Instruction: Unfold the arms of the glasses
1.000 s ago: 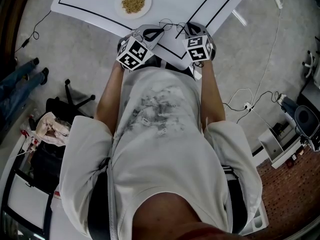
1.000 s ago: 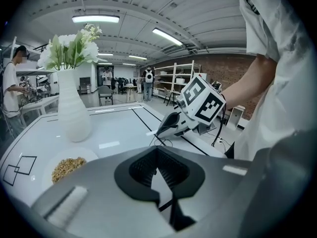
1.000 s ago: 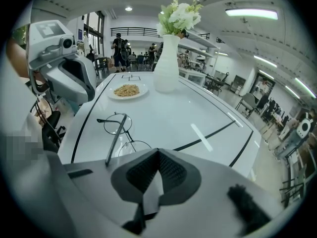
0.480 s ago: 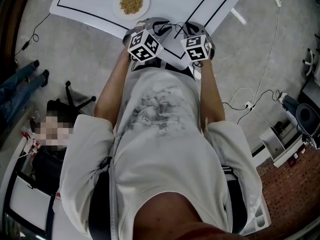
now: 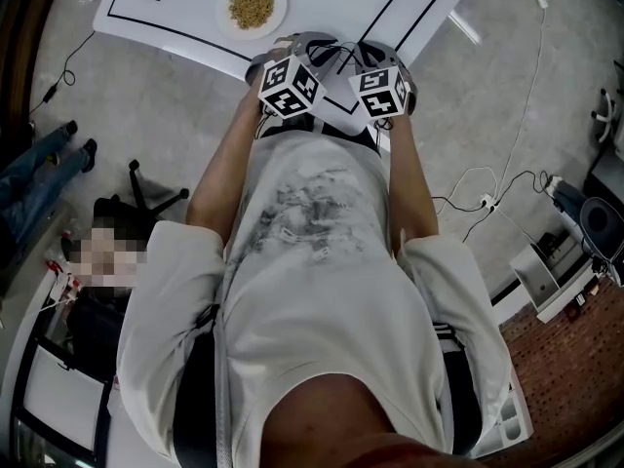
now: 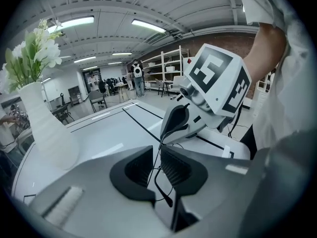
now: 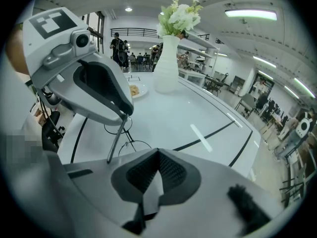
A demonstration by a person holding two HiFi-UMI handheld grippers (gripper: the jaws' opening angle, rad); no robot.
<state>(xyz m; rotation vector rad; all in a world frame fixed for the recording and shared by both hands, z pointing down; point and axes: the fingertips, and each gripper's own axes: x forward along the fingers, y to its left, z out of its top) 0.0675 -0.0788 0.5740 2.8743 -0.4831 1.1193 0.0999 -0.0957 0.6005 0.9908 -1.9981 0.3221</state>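
Slippage is the chief risk. The thin black wire-framed glasses [image 6: 168,200] sit over the near edge of the white black-lined table [image 7: 208,108]. One arm is threaded through the narrow gap of the left gripper [image 6: 156,156], whose pads do not visibly clamp it. The right gripper [image 7: 158,171], pressed together, seems to pinch the frame. Swinging the arm without firm purchase could let it spring back, and forcing it could bend the hinge.
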